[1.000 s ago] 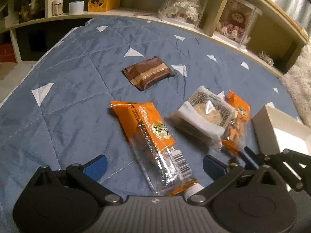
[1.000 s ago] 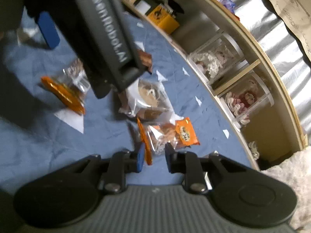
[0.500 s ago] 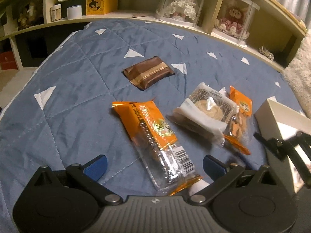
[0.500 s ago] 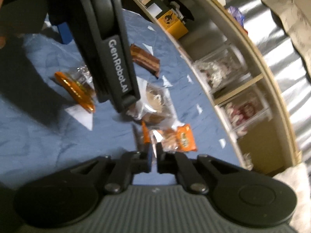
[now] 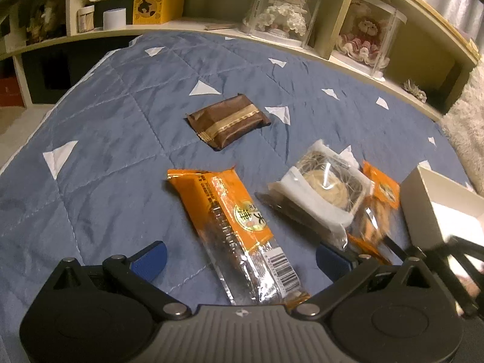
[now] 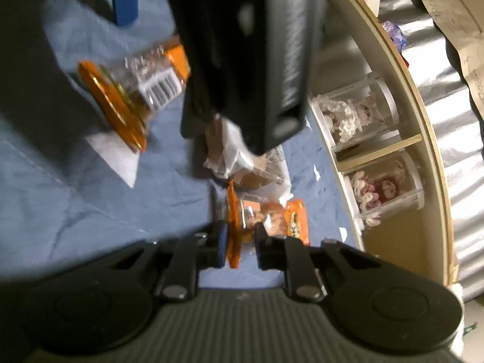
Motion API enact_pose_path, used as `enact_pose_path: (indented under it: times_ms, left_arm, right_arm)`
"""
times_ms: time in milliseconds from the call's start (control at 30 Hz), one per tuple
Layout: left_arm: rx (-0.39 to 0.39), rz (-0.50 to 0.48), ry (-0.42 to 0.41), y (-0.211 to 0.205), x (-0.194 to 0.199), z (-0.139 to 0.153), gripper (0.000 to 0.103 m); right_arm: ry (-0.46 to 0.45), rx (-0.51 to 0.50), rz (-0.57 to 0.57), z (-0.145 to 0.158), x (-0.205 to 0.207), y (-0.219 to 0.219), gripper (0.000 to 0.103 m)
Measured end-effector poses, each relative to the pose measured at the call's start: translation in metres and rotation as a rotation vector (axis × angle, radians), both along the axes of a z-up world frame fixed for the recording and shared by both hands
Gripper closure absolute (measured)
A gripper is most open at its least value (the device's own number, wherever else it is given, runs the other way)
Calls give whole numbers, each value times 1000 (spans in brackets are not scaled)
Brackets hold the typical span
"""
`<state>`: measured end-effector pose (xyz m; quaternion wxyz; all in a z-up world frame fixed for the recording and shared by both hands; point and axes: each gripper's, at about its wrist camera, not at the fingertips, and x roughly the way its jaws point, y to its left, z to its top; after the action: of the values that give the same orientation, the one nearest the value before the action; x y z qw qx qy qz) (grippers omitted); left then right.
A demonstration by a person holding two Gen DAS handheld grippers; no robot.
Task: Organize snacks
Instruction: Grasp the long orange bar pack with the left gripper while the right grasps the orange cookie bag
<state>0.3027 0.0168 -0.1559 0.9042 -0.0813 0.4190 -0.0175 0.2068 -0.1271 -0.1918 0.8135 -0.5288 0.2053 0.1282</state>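
— So, our right gripper (image 6: 240, 242): clamped?
— No, its jaws are opening. The small orange packet (image 6: 272, 220) has its sealed edge between them, and its body runs off rightward on the quilt (image 6: 75, 205).
— And our left gripper (image 5: 240, 260)?
— Spread wide, holding nothing. We judge the right hand nearer.

Room dim, warm cast. Left wrist view mostly sharp; glare streaks on the clear wrap of the long orange snack packet (image 5: 239, 230) and the round pastry pack (image 5: 320, 190). White box (image 5: 423, 208) at the quilt's (image 5: 99, 187) right edge overexposed; motion smear beside it. Fisheye bends the shelf (image 5: 187, 27) into an arc. Right wrist view blurred throughout; dark shadow across the quilt's left side; foil wall (image 6: 447, 99) reflects bright bands.
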Motion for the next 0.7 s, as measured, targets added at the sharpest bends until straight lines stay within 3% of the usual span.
enact_pose_path:
  times_ms: [233,533,700]
  left_arm:
    - [139,-47,20,-2,-6,-5,0]
    - [175,-36,85,22,-23,4,0]
    - [132,-58,71,25,-26,11,0]
  right_arm:
    - [87,59,72,19,-40,-8,87]
    - [158,69,225,35,-97,-20,90]
    - [215,58,259,36,-122,-27,90]
